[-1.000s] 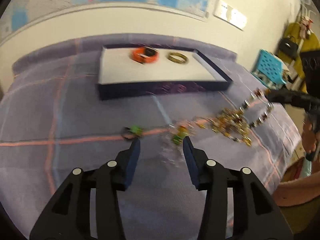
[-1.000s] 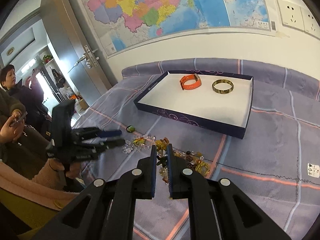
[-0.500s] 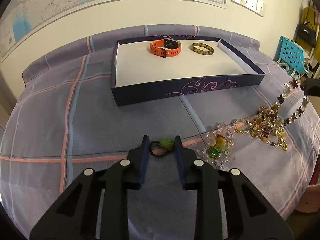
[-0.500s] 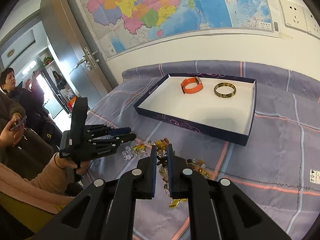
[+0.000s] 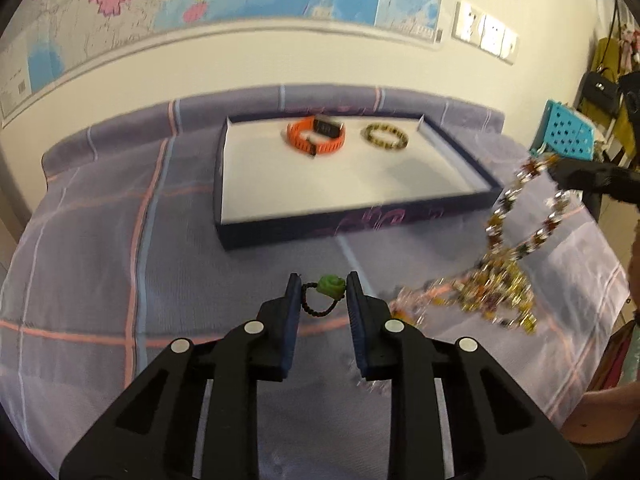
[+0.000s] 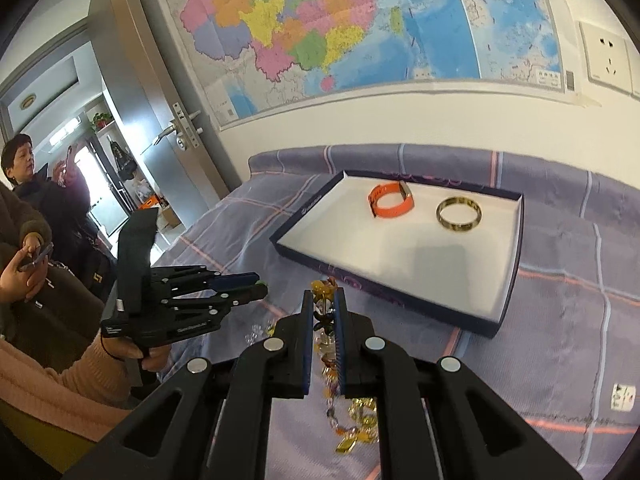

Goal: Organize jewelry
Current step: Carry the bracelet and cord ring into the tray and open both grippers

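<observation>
Landmark: shallow navy tray [image 5: 360,222] with white floor, lying on the purple checked bedspread [image 5: 100,248]; all places below are given relative to it.
Tray contents, count two: one orange watch band [image 5: 316,135] and one gold-brown bangle [image 5: 385,137], side by side at the far end of the tray, apart from each other; the near part of the floor is bare, apparently left for the pieces to come.
Left gripper [image 5: 320,288]: just in front of the tray's near wall; fingers partly apart and flanking one green-bead ring [image 5: 325,294] on a dark beaded loop. Whether the pads press it or only bracket it cannot be told.
Right gripper [image 6: 325,312]: in front of the tray's near right corner; fingers drawn almost together on one amber and gold beaded necklace [image 6: 352,428], pinched at one point so that the rest hangs free.
Necklace, lower part: in the left wrist view its loop rises to the right gripper, the tail bunched on the bedspread right of the tray; blurred there.
Loose clear crystals [image 6: 256,330]: near the necklace, in front of the tray; too small to count.
Judged step: both pieces are held for carrying into the tray.
Grippers, count two; bystanders [image 6: 28,184] left of the tray by the door, at least two.
</observation>
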